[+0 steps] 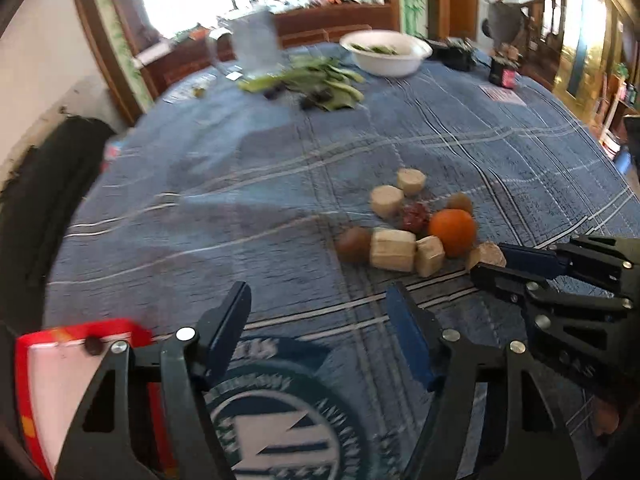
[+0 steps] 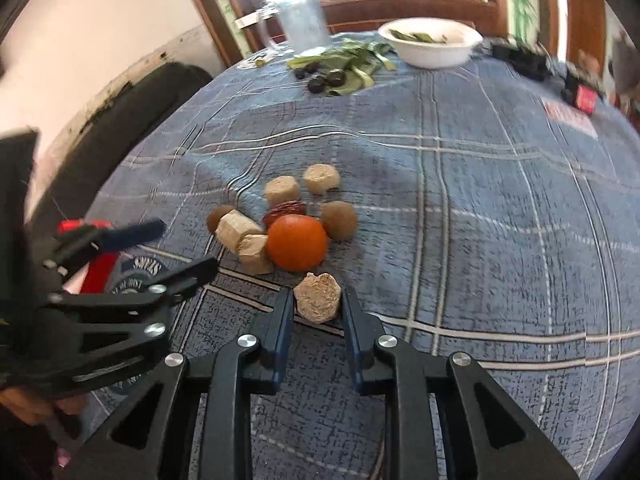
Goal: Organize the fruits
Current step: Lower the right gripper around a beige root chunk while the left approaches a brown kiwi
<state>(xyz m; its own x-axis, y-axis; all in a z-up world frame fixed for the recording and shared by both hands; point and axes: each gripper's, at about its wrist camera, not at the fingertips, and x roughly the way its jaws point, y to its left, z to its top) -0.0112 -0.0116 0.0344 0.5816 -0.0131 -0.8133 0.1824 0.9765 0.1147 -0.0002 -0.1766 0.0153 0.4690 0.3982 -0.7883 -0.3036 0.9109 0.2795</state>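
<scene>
Jaws of right gripper pinch tan chunk; left gripper gapes empty

You had a worktop under blue plaid cloth, bearing an orange, kiwis, pale chunks, a white bowl, greens and a red box.

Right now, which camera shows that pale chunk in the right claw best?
The right wrist view: the pale chunk sits centred between the right claw pads. The left wrist view shows it only partly, behind that claw.

orange: 1 | kiwis: 2 | beige chunks: 5 | white bowl: 1
</scene>
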